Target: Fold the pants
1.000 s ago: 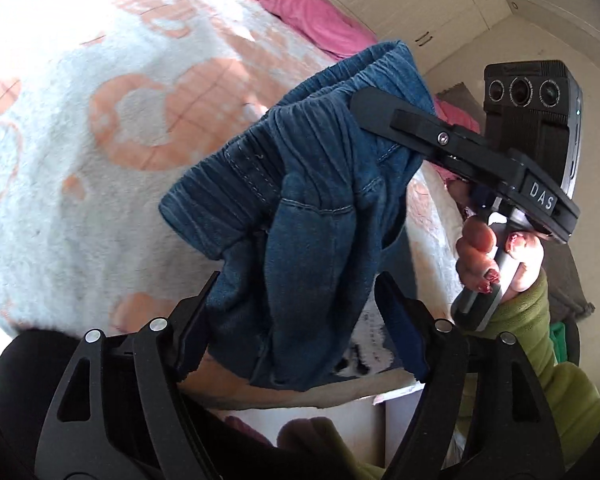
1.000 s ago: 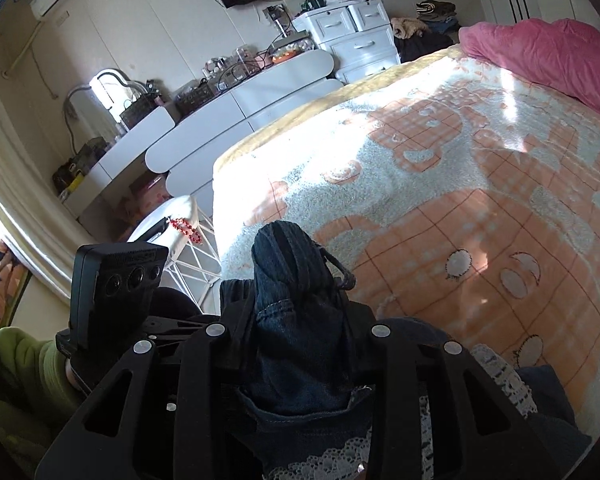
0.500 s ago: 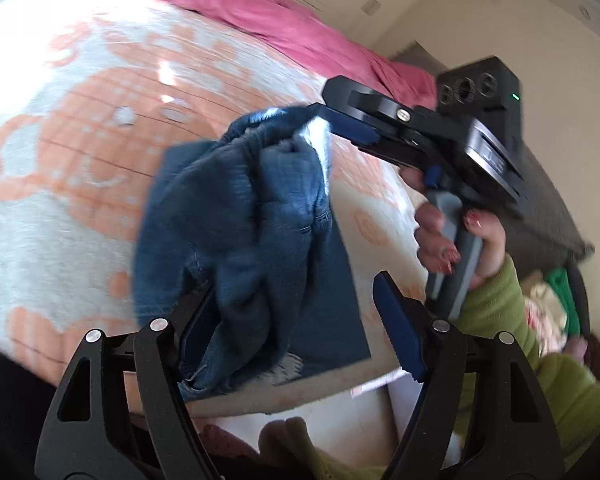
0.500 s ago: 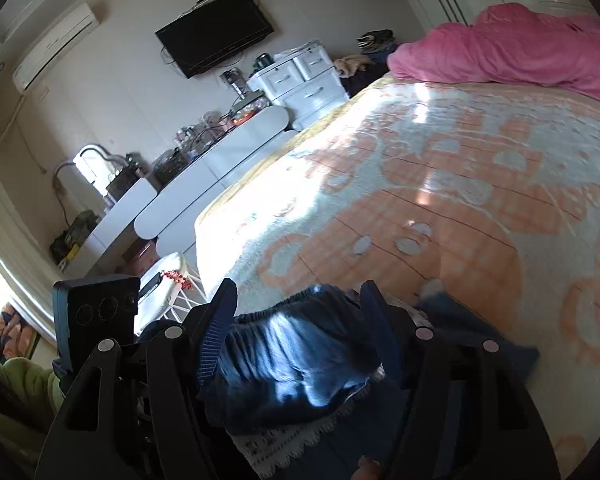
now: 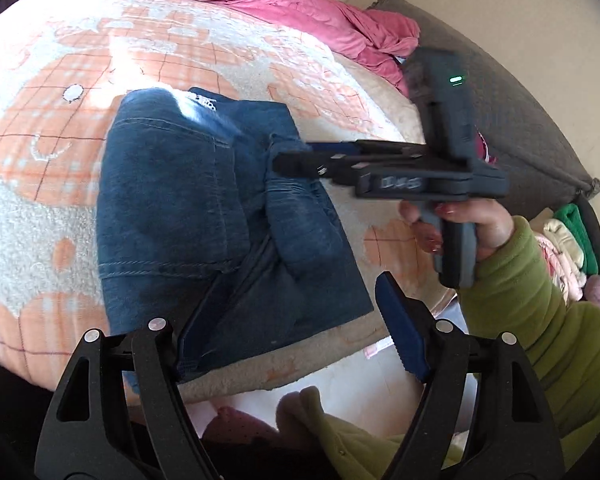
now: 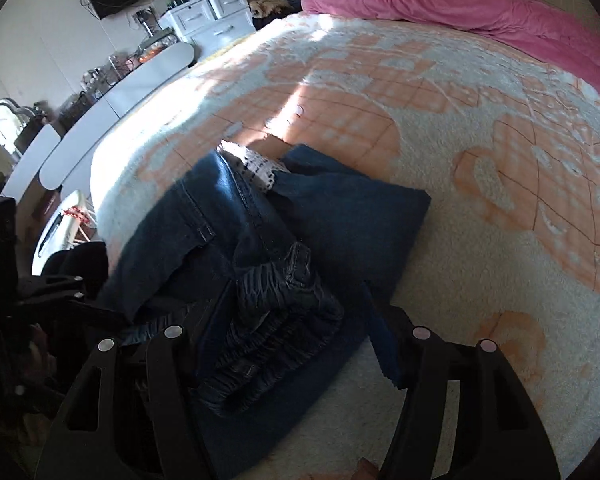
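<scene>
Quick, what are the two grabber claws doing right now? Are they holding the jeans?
Left gripper: open, holding nothing, just above the jeans.
Right gripper: open, holding nothing; the jeans lie on the bed blanket.

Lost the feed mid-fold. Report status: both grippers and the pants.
Left gripper open, over the pants. Right gripper open, fingers either side of the waistband. Pants folded, lumpy, lying on the blanket. Nothing on top.

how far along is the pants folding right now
Mostly done, it seems: the jeans lie doubled into a compact bundle on the blanket. In hand: both the left gripper and right gripper are open over the denim. Left: the bunched waistband sits lumpy on top and likely needs flattening.
</scene>
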`<state>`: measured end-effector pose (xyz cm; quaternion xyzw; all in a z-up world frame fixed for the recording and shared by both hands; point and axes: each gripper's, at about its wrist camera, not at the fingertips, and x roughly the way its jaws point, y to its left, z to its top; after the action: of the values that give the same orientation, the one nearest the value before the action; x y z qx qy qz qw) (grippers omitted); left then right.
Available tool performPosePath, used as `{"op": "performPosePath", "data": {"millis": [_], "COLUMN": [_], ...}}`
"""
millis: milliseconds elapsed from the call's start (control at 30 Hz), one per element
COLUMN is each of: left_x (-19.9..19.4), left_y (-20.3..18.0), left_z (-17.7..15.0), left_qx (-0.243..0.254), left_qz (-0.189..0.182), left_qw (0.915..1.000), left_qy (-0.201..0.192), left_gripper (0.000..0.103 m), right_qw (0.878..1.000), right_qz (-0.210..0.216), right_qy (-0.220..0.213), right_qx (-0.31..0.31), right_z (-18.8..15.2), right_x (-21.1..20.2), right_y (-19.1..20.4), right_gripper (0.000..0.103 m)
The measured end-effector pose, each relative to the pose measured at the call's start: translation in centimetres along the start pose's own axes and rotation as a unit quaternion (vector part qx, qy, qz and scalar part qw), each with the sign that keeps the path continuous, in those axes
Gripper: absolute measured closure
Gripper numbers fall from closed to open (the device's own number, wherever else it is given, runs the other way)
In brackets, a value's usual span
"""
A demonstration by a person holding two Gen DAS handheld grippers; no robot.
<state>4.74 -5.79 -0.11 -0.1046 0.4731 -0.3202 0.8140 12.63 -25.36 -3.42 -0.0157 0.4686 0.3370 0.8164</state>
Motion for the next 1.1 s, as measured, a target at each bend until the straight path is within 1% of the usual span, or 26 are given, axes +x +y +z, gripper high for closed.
{"op": "performPosePath", "data": {"millis": [33, 100, 167, 233, 300, 467, 567, 733, 767, 833, 1000, 1100], "left_x": [0.1, -0.2, -0.9, -1.8, -2.2, -3.6, -4.2, -5.1, -5.2, -5.4, -5.3, -5.1], "left_y": [-0.2, -0.4, -0.5, -0.7, -0.6, -0.3, -0.4, -0.2, -0.1, 0.2, 0.8, 1.2], "left_z": [-0.7, -1.0, -1.1, -1.3, -1.4, -0.9, -0.7, -0.4, -0.4, -0.2, 0.5, 0.9], "left_qx": [0.002, -0.002, 0.0, 0.011, 0.019, 0.028, 0.037, 0.032, 0.032, 0.028, 0.018, 0.018], "left_qz": [0.003, 0.004, 0.012, 0.027, 0.053, 0.113, 0.142, 0.153, 0.154, 0.158, 0.164, 0.167], "left_qw": [1.0, 1.0, 0.9999, 0.9994, 0.998, 0.9923, 0.9879, 0.9856, 0.9853, 0.9847, 0.9843, 0.9838], "left_qy": [-0.001, -0.001, -0.005, -0.018, -0.028, -0.044, -0.051, -0.065, -0.066, -0.067, -0.063, -0.061], "left_gripper": [0.034, 0.034, 0.032, 0.027, 0.025, 0.024, 0.018, 0.012, 0.012, 0.011, 0.01, 0.01], "right_qw": [1.0, 1.0, 1.0, 0.999, 0.998, 0.996, 0.993, 0.988, 0.988, 0.987, 0.986, 0.988], "right_qz": [0.005, -0.001, -0.006, -0.009, -0.018, -0.031, -0.044, -0.07, -0.071, -0.071, -0.076, -0.063], "right_qy": [-0.002, -0.006, -0.028, -0.051, -0.067, -0.088, -0.106, -0.131, -0.134, -0.138, -0.133, -0.121], "right_qx": [0.011, 0.014, 0.007, 0.004, -0.001, -0.009, -0.014, -0.031, -0.035, -0.043, -0.067, -0.077], "right_z": [-0.2, -0.2, -0.1, 0.1, 0.1, -0.8, -1.7, -3.1, -3.4, -3.9, -5.3, -6.2], "right_x": [0.1, -0.2, -1.6, -3.1, -4.3, -6.2, -7.6, -9.7, -10.1, -10.6, -10.7, -10.5], "right_y": [-0.2, -0.1, 0.7, 1.2, 1.8, 2.8, 3.4, 5.0, 5.4, 6.2, 8.3, 9.4], "right_gripper": [0.042, 0.042, 0.04, 0.037, 0.033, 0.027, 0.021, 0.021, 0.017, 0.015, 0.015, 0.015]}}
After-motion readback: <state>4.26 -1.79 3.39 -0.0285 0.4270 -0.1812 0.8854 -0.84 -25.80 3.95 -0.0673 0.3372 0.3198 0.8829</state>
